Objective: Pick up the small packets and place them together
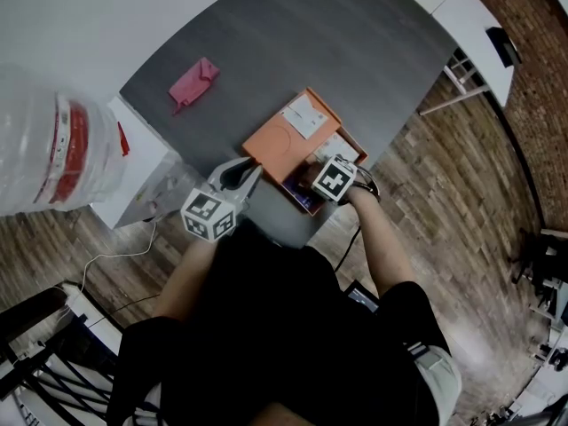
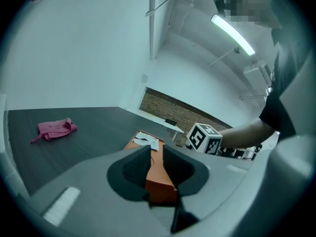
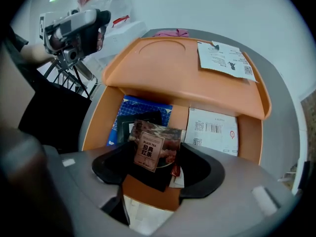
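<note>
Right under the right tool (image 3: 155, 164), whose jaws are spread wide, a tea packet (image 3: 154, 149) lies in the orange box (image 3: 96, 122), while the left tool (image 2: 157, 159) pinches the lid (image 3: 187, 83).

Left gripper (image 2: 157, 154): jaws closed on the near edge of the orange lid (image 2: 159, 182), one pad against each face
Orange lid: runs straight ahead from between the jaws
Paper label (image 2: 146, 140): white, on the lid just past the fingertips
Table (image 2: 94, 125): dark grey, ahead and leftward
Pink cloth (image 2: 54, 129): crumpled on the table, far left, well apart from the lid
Marker cube (image 2: 203, 138): ahead-right, near the lid, a bare forearm (image 2: 247, 131) behind it
</note>
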A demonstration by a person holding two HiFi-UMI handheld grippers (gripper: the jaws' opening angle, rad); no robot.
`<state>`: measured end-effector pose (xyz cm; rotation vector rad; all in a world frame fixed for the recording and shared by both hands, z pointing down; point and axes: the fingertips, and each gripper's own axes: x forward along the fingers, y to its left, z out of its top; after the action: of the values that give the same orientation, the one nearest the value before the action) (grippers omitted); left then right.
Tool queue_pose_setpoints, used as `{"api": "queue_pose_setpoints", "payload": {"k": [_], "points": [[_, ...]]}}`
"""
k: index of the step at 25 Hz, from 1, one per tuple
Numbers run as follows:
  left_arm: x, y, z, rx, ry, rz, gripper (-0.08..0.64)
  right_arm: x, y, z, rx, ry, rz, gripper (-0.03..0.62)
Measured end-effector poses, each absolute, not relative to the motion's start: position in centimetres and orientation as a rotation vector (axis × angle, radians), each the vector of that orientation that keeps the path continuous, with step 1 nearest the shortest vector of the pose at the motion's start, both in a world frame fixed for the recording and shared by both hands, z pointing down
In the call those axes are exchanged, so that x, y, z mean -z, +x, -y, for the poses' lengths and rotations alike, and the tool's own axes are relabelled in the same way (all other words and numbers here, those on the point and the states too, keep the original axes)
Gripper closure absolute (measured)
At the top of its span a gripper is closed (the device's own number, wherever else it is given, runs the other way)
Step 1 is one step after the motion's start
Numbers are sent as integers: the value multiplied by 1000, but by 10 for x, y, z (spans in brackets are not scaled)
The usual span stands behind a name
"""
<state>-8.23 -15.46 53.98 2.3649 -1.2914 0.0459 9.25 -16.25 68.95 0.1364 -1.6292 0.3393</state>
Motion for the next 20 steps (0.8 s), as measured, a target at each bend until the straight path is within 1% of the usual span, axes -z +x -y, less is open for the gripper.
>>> {"api": "queue_pose_setpoints", "payload": {"k": [5,7,9,10,11,13,16,20], "points": [[-539,-80,155,-48,2367,1281,485,-689,87,160,-342,118,1688,332],[-539,-79,155,-52,2371,1275,485,-685,78,160,-360,126,1757,359],[-540,-78,156,-57,2375,1268,485,-677,72,165,-367,162,1830,416],[-541,-78,156,-61,2377,1264,486,-672,70,168,-365,183,1862,460],[-541,-77,157,-64,2379,1260,485,-667,69,171,-357,202,1888,468],[-541,-75,159,-67,2386,1249,485,-657,69,175,-337,231,1924,518],[-540,-69,162,-66,2401,1223,485,-650,71,173,-340,244,1951,573],[-539,-60,166,-72,2425,1191,485,-637,71,170,-317,247,1974,580]]}}
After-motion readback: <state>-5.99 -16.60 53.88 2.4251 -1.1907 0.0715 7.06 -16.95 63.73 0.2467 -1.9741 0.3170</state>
